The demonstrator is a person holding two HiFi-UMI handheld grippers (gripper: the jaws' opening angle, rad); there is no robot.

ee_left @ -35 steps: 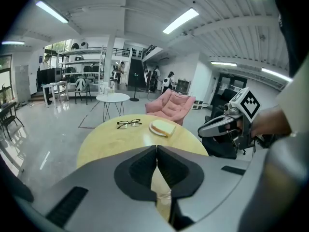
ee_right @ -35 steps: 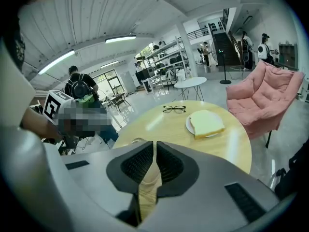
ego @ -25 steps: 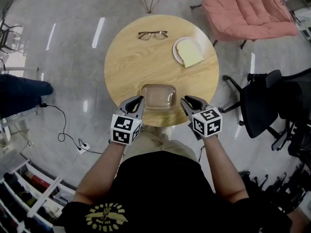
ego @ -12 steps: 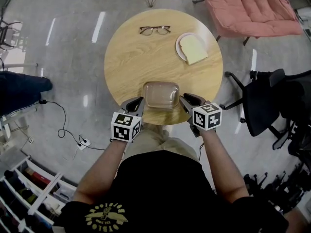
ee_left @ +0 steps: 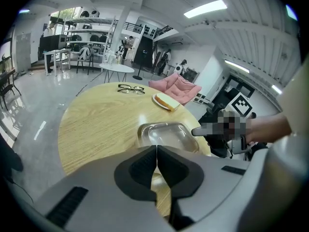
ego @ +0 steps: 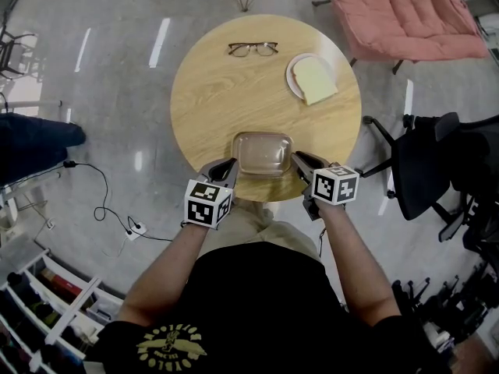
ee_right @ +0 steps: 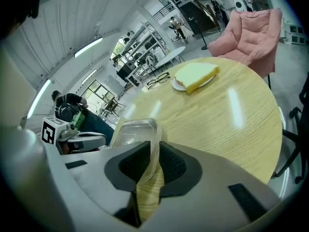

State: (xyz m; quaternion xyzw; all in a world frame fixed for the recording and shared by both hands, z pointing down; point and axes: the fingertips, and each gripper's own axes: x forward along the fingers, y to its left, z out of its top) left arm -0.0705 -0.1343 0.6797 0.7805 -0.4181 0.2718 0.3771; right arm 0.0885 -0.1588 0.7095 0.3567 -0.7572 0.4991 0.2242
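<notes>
Plainly, the clear, rounded-rectangular plastic container (ego: 263, 153) sits at the near edge of the round pale-wood table (ego: 218, 100), between the two tongs; the right gripper (ee_right: 155, 146) has its jaws pinched onto the container's thin right-hand rim, with the wall running up between the pads; the left gripper (ee_left: 157, 149) has its jaws pressed together on nothing, its tips just beside the container's near left corner, though I cannot tell whether they touch it. The hold in hand is a one-sided pinch on a flimsy wall, so I judge it wants a gentle, level squeeze with the rim seated deep in the pads, lest the plastic buckle or slip; the container also lies close to the table's edge, which leaves little margin toward the person. Well ahead of the left gripper lie black-framed spectacles (ego: 253, 48); ahead of the right, a white round plate (ego: 290, 72) bears a pale slice of bread (ego: 318, 80); nothing stands between these and the container. Off the table, a pink cushioned armchair (ego: 405, 10) lies far ahead to the right; a black office chair (ego: 425, 166) stands right of the right gripper.
</notes>
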